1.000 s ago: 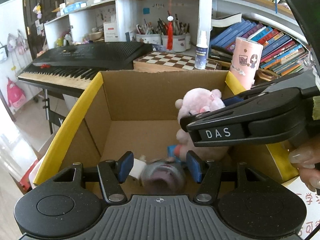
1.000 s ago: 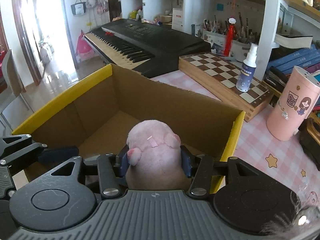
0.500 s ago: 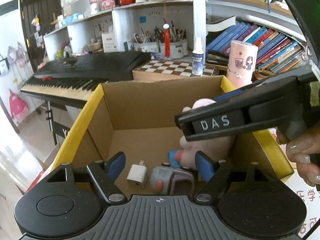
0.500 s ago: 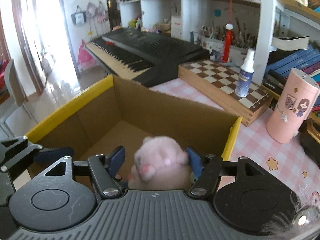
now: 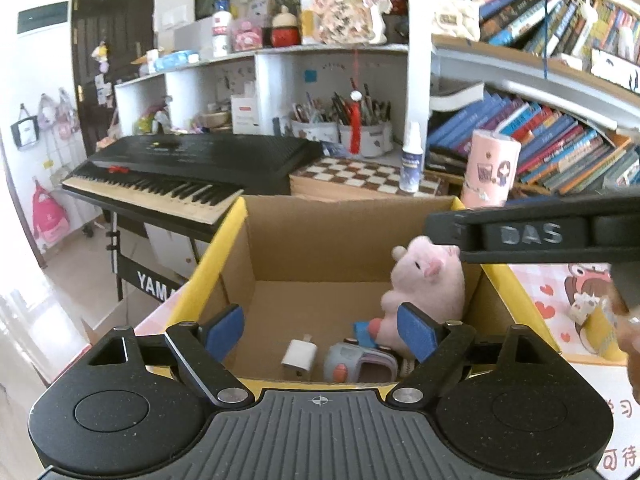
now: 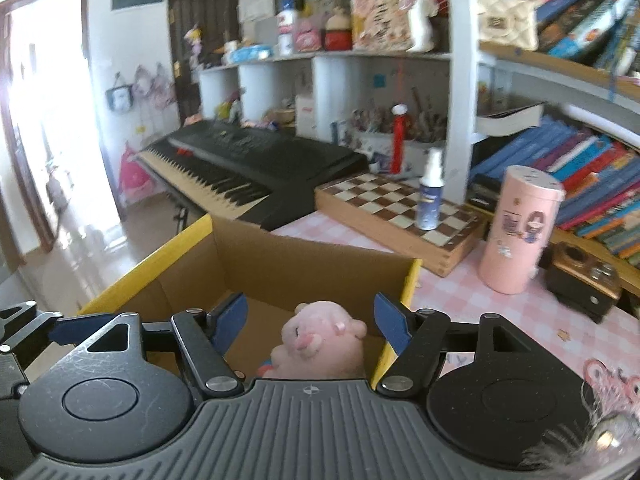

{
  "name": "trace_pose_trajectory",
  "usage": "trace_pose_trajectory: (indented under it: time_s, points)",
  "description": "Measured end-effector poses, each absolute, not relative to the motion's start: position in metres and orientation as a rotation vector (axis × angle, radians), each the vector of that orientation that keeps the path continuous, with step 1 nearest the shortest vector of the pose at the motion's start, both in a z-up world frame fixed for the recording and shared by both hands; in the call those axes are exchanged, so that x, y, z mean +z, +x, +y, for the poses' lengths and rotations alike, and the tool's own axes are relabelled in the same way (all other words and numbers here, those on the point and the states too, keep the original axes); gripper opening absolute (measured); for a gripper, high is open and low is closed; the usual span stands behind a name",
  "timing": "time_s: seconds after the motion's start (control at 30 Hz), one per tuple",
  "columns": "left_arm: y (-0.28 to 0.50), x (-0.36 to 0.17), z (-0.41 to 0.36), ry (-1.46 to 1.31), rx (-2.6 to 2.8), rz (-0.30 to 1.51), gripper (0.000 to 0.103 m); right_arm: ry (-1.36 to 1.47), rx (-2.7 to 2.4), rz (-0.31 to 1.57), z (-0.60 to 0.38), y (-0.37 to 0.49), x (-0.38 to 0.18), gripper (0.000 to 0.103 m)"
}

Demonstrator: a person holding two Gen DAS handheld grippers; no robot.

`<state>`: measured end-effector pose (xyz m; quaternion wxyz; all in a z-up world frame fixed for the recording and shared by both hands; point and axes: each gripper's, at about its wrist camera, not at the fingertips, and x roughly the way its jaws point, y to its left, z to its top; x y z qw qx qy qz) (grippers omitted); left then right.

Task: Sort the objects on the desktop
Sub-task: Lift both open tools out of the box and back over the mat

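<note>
Both toys released since the earlier frame; we see them resting inside the cardboard box (image 5: 352, 248).
Left gripper (image 5: 320, 326) and right gripper (image 6: 310, 322) jaws still opening, nothing pinched; white charger (image 5: 299, 357), grey toy (image 5: 356, 364), then pink plush (image 5: 426, 286) against the box's right wall.

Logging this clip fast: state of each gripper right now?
Left gripper: jaws opening, nothing between the pads.
Right gripper: jaws opening, holding nothing; pink plush pig toy sits loose below.
</note>
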<state>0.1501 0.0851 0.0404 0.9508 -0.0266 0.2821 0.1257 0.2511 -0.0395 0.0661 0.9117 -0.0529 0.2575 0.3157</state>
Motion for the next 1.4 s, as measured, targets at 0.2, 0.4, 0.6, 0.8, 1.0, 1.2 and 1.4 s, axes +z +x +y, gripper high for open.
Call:
trace_pose_trajectory:
  time_s: [0.2,0.4,0.6,0.8,1.0,1.2,1.4]
  points:
    - [0.134,0.043,0.09,-0.074,0.248,0.555,0.087,-0.076,0.576,0.519,-0.054,0.229,0.068,0.071]
    - [0.117,0.045,0.095,-0.082,0.232,0.541,0.087,-0.053,0.497,0.52,-0.066,0.203,0.065,0.071]
    - [0.096,0.045,0.102,-0.109,0.233,0.532,0.088,-0.031,0.418,0.521,-0.075,0.172,0.057,0.071]
    - [0.071,0.041,0.106,-0.127,0.222,0.535,0.088,-0.031,0.354,0.537,-0.08,0.139,0.049,0.071]
    - [0.042,0.036,0.11,-0.153,0.217,0.543,0.088,-0.043,0.316,0.553,-0.08,0.102,0.041,0.071]
    - [0.017,0.034,0.108,-0.142,0.202,0.556,0.088,-0.064,0.302,0.562,-0.078,0.065,0.033,0.071]
    - [-0.005,0.029,0.103,-0.106,0.189,0.57,0.088,-0.074,0.303,0.579,-0.077,0.036,0.025,0.071]
